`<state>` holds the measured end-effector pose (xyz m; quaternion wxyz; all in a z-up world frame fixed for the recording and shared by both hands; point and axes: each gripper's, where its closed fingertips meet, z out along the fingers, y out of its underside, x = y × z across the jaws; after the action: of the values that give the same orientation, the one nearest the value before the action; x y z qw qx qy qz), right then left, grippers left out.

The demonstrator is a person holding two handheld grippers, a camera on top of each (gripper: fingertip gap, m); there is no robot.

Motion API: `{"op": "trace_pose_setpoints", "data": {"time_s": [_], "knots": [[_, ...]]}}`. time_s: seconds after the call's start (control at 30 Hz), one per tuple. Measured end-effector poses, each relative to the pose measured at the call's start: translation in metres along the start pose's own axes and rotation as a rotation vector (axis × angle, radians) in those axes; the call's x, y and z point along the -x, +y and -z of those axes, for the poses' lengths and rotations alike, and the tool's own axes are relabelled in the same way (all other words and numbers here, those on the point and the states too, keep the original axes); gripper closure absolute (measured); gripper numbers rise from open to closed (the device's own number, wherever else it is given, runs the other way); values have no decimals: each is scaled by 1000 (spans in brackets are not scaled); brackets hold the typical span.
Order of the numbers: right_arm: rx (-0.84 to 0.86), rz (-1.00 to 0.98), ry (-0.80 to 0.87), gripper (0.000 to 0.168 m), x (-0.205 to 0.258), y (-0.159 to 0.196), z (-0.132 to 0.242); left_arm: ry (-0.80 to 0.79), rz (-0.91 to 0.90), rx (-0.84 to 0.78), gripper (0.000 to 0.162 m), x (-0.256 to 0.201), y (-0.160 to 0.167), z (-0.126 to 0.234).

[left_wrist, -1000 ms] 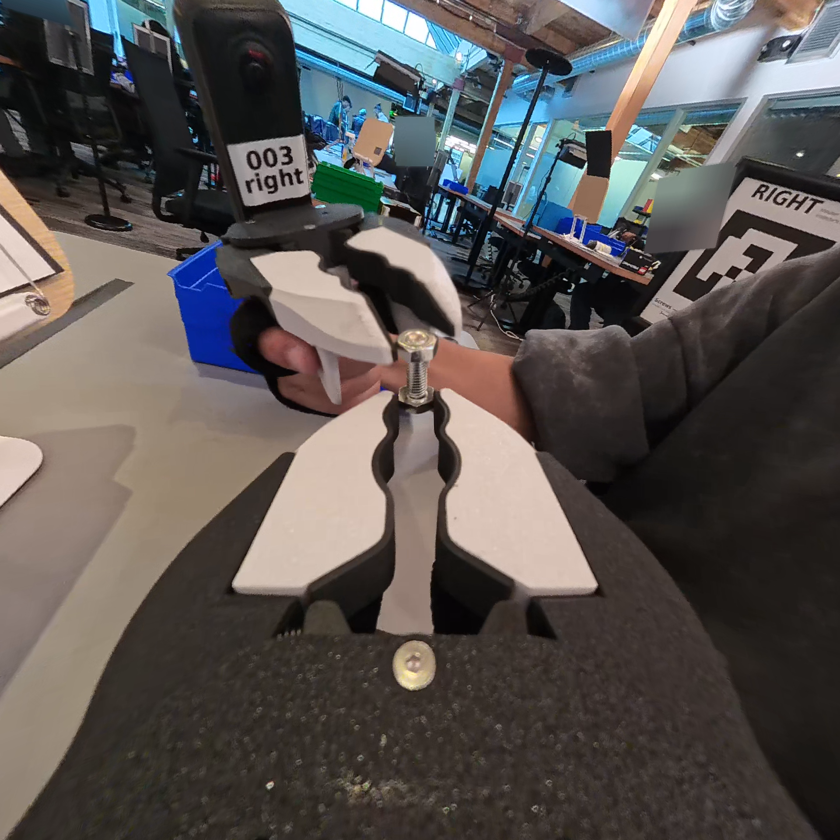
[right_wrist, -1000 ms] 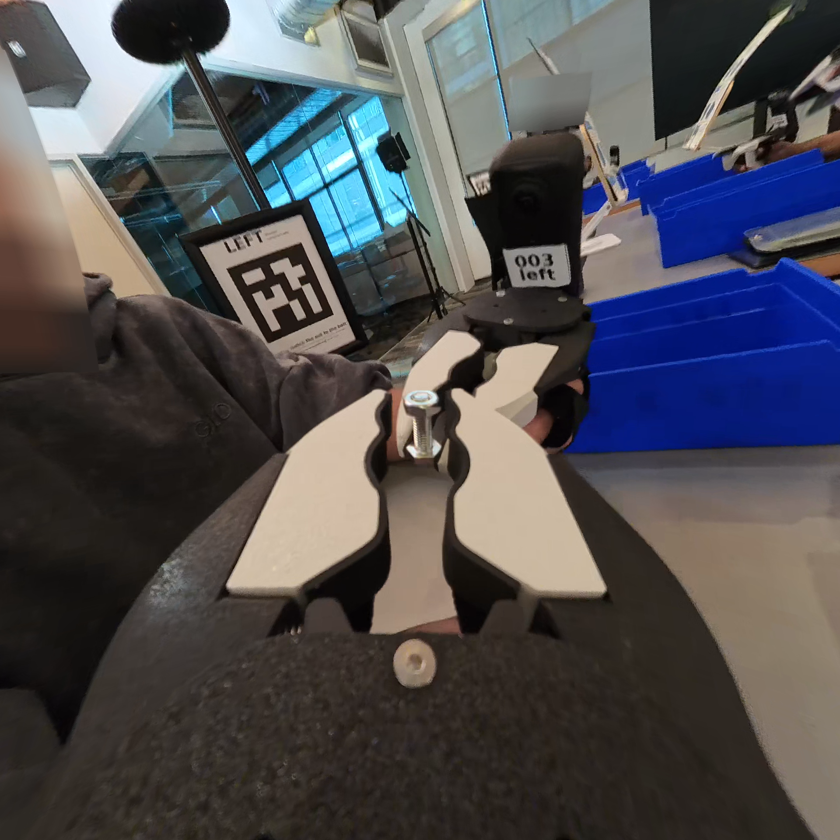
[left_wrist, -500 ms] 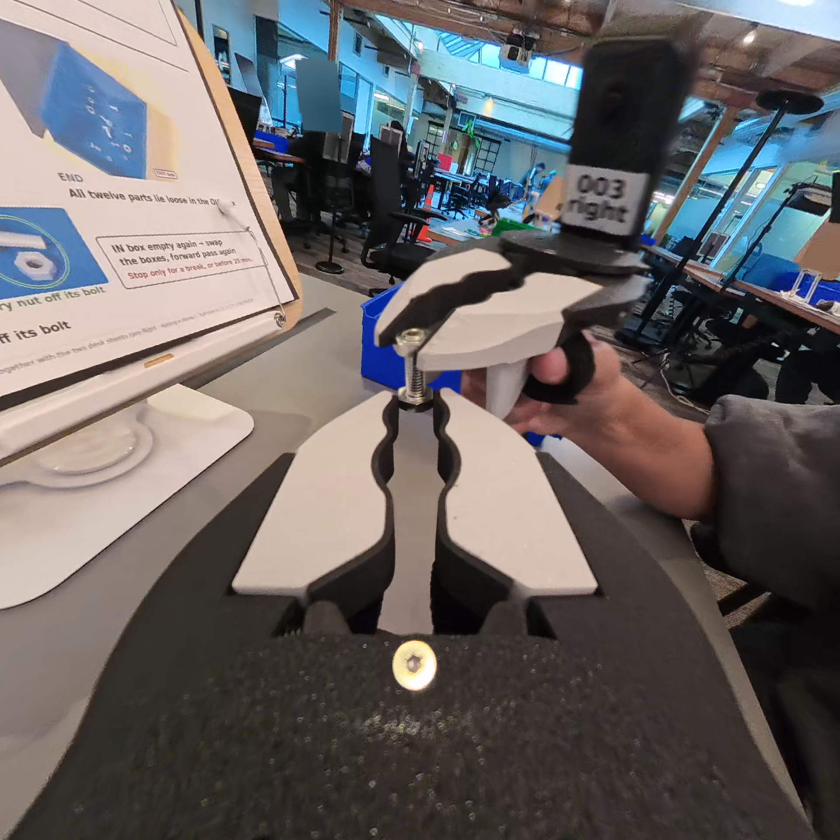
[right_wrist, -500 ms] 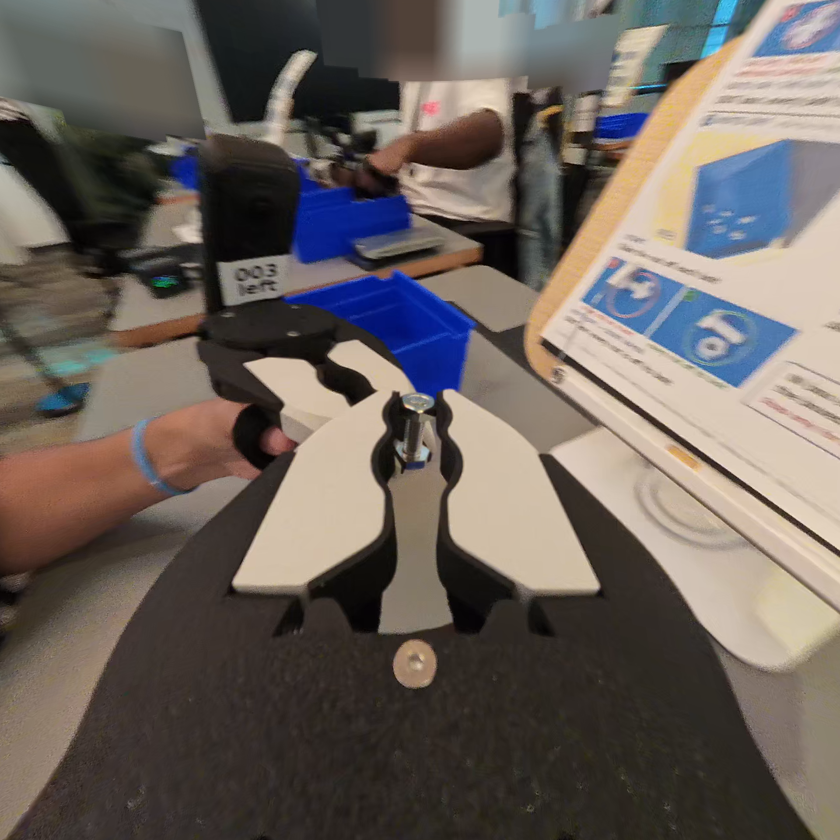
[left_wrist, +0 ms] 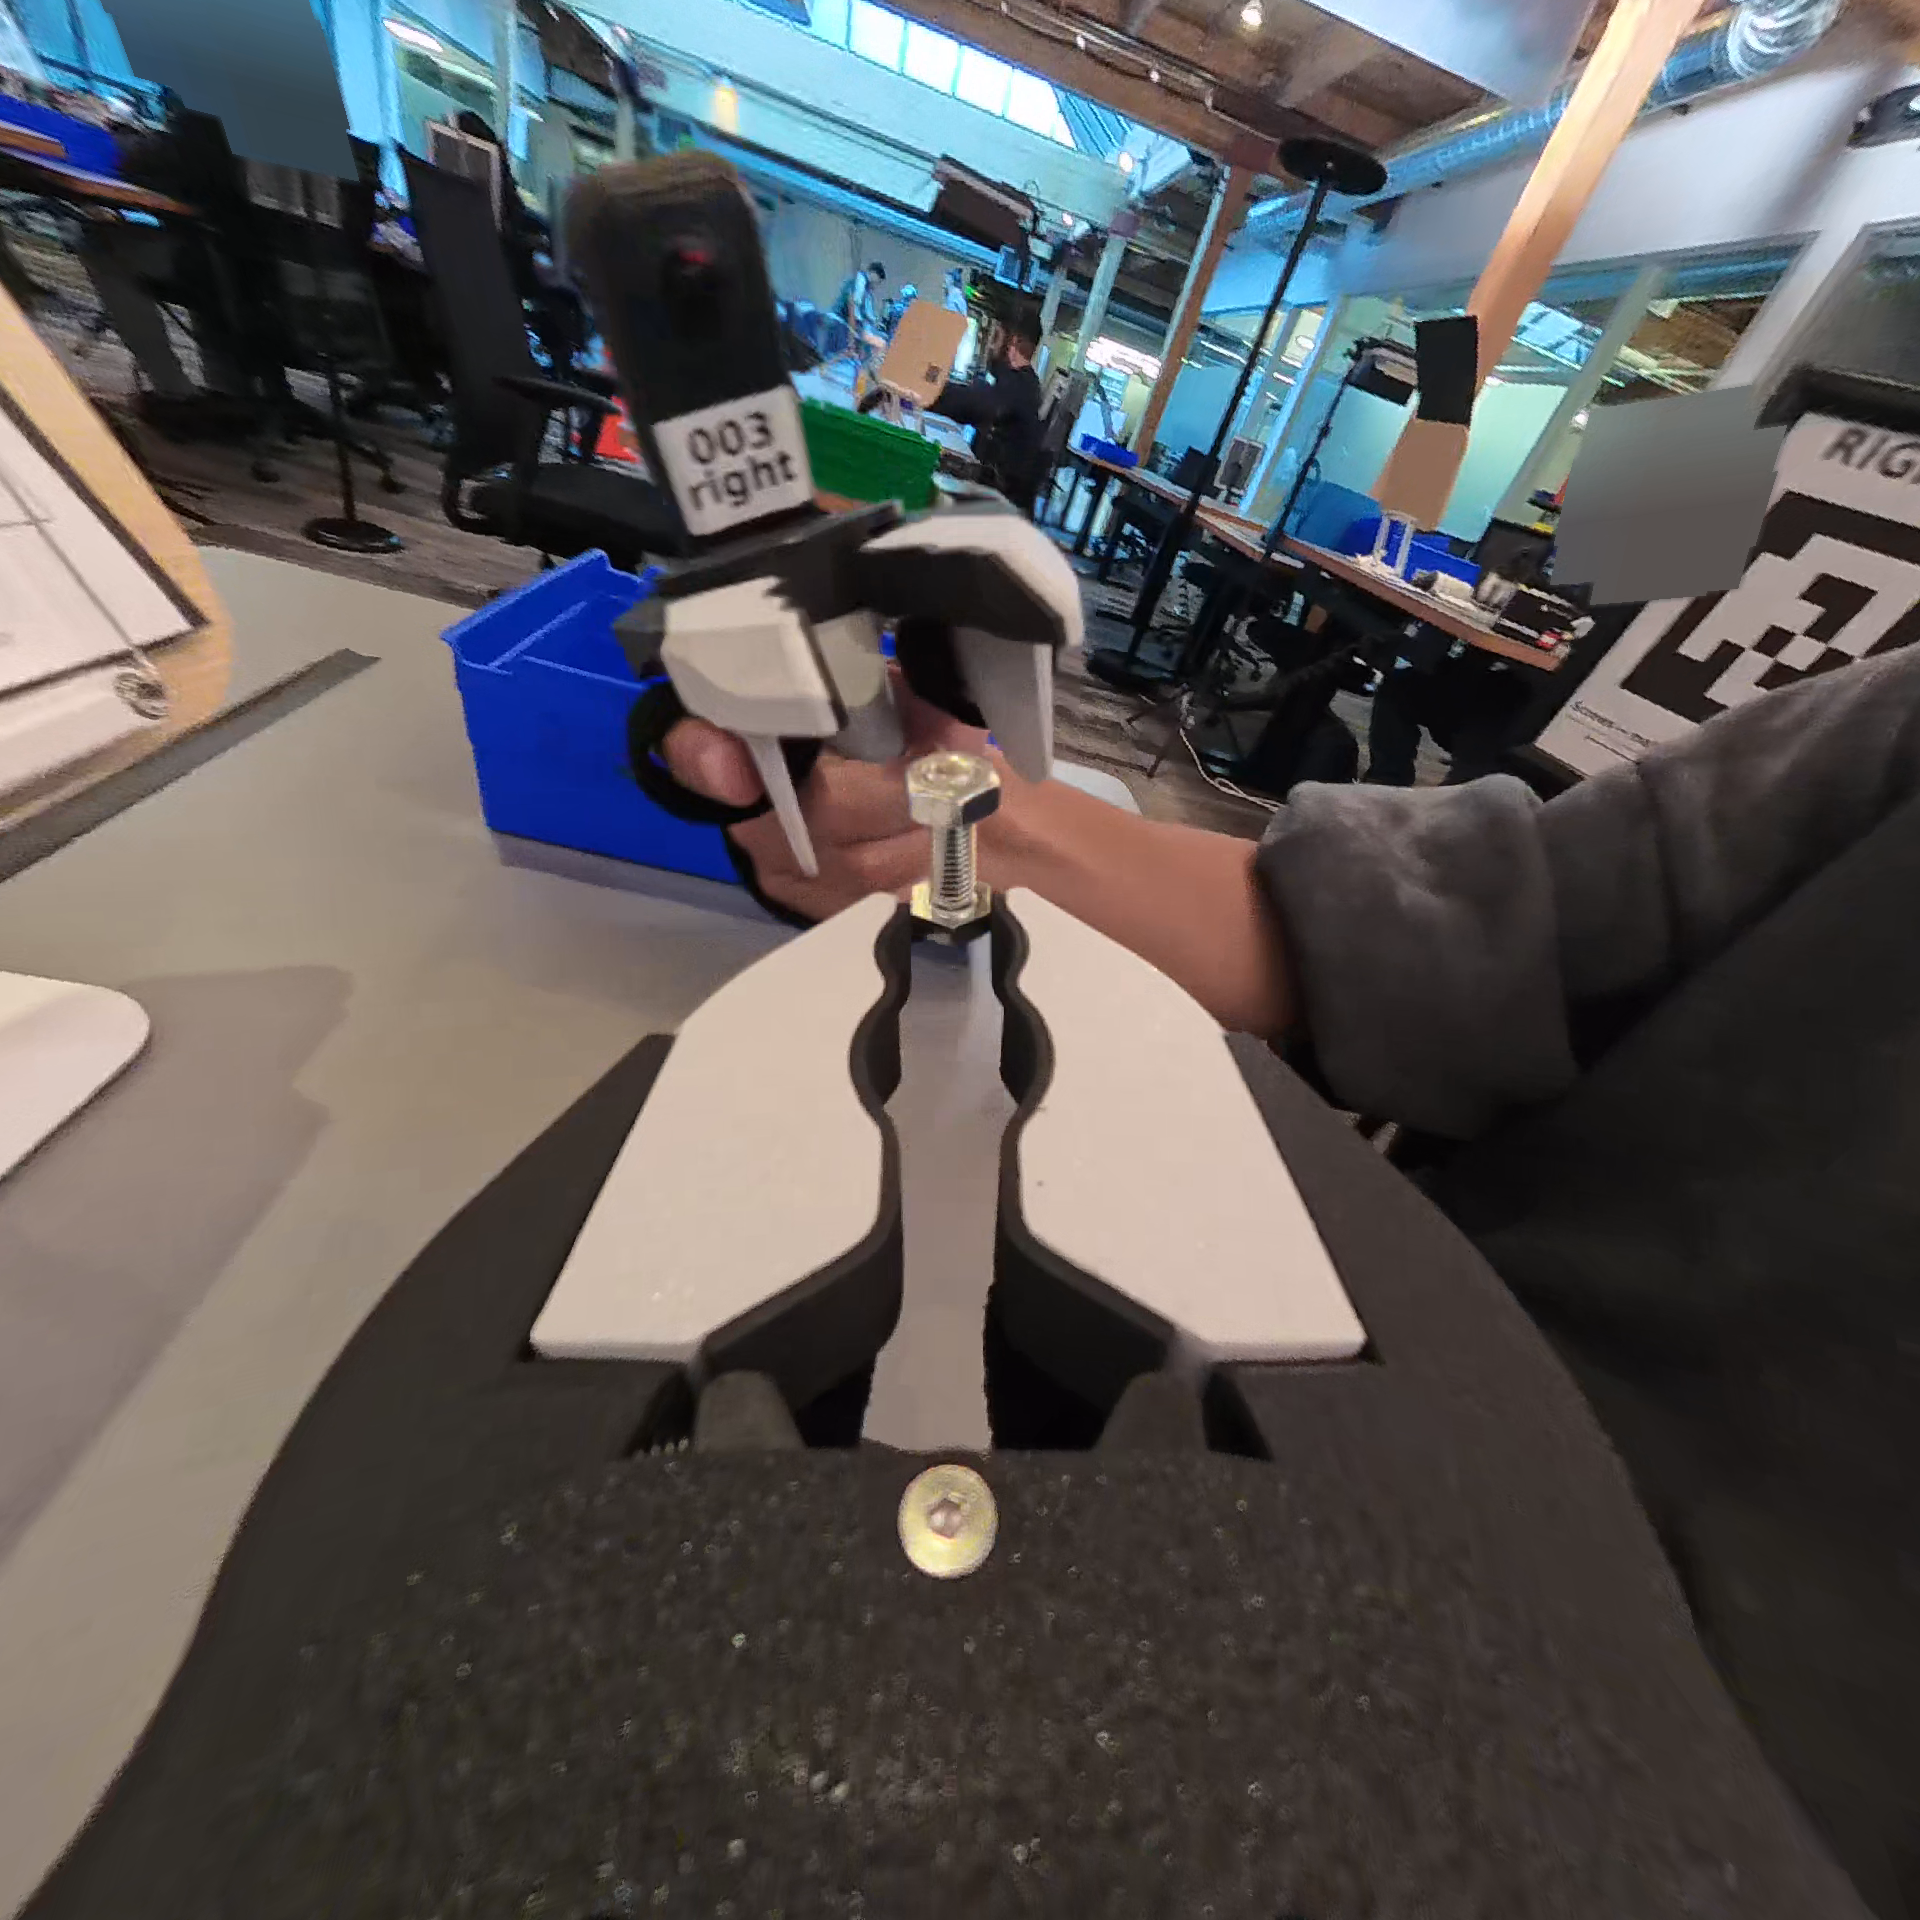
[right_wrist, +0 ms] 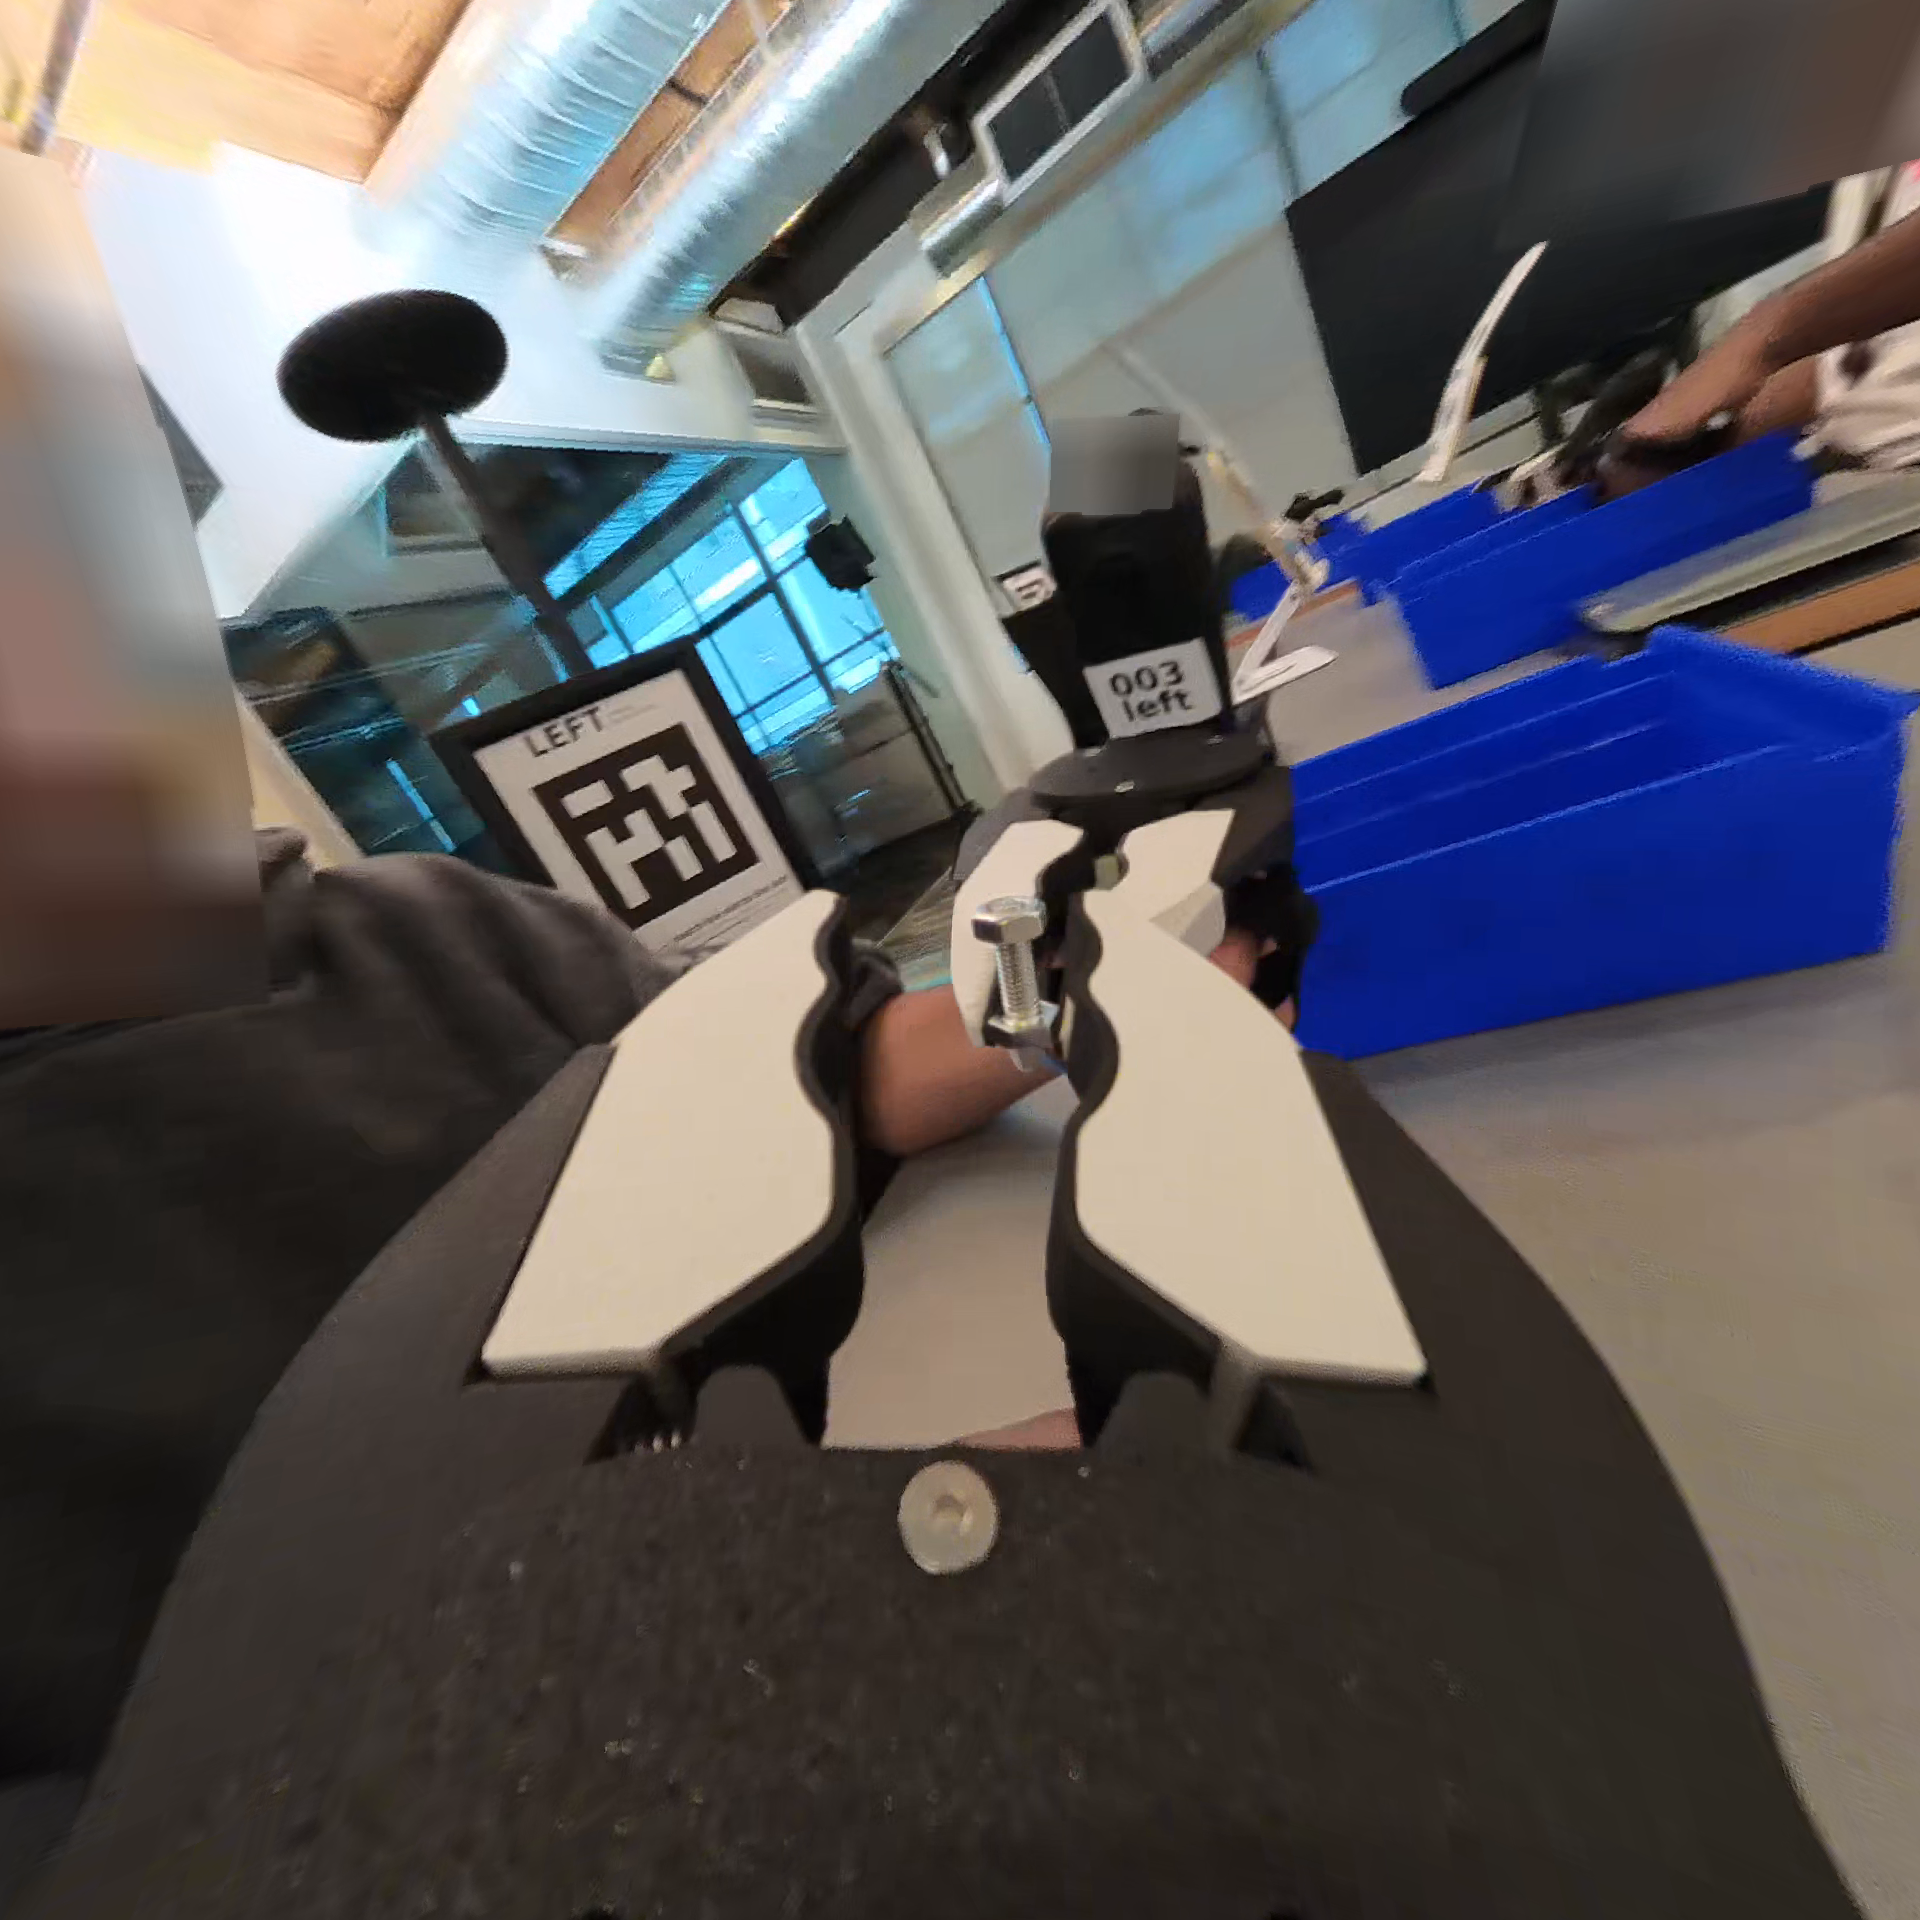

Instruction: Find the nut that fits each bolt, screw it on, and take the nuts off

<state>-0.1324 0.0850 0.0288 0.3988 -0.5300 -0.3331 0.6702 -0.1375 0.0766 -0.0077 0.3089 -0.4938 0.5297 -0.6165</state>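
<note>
Silver steel bolt (left_wrist: 952,831) stands upright, its nut (left_wrist: 948,912) pinched at the tips of the left claw (left_wrist: 950,925). The right claw (right_wrist: 951,987) gapes wide, apart from the bolt. A blue bin (left_wrist: 551,717) sits on the grey table (left_wrist: 312,935) behind.

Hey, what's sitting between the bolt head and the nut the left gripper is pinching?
Only bare threaded shank: in the left wrist view the bolt head stands above the nut, which the left gripper pinches. Nothing else sits between.
</note>
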Motion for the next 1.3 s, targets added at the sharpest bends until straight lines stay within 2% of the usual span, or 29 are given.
{"op": "trace_pose_setpoints", "data": {"time_s": [0.13,0.23,0.3,0.4,0.53,0.63,0.77,0.87,0.9,1.0,1.07,1.13,1.23,1.3], "knots": [[125,27,-1,131,-3,26,-11,25,20,37,148,0,11,-7],[154,67,58,153,-10,29,-13,37,29,34,148,0,13,-9],[178,83,105,154,-16,30,-12,2,26,42,148,4,14,-10],[139,159,257,154,-33,19,-11,-119,1,8,148,21,7,-5],[74,274,561,154,-64,2,-7,-353,-45,-36,148,52,-2,7],[23,311,774,154,-81,-4,-5,-468,-63,-44,148,66,-3,14],[5,375,965,154,-89,-2,-6,-495,-64,-23,148,72,1,17],[-11,410,837,152,-78,-8,-10,-386,-15,-48,148,62,-1,15],[-46,401,733,144,-69,-12,-11,-338,0,-41,148,56,0,14],[-72,237,454,127,-51,-12,-5,-158,42,-39,148,35,4,6],[-38,109,212,135,-32,1,-5,-74,50,-46,148,23,5,2],[-25,4,44,131,-18,9,-3,3,53,-27,148,11,9,-1],[-6,-37,-84,132,-5,17,-2,65,57,-33,148,1,7,-2],[52,-42,-64,130,-8,26,-6,68,48,-18,148,-1,9,-3]]}}
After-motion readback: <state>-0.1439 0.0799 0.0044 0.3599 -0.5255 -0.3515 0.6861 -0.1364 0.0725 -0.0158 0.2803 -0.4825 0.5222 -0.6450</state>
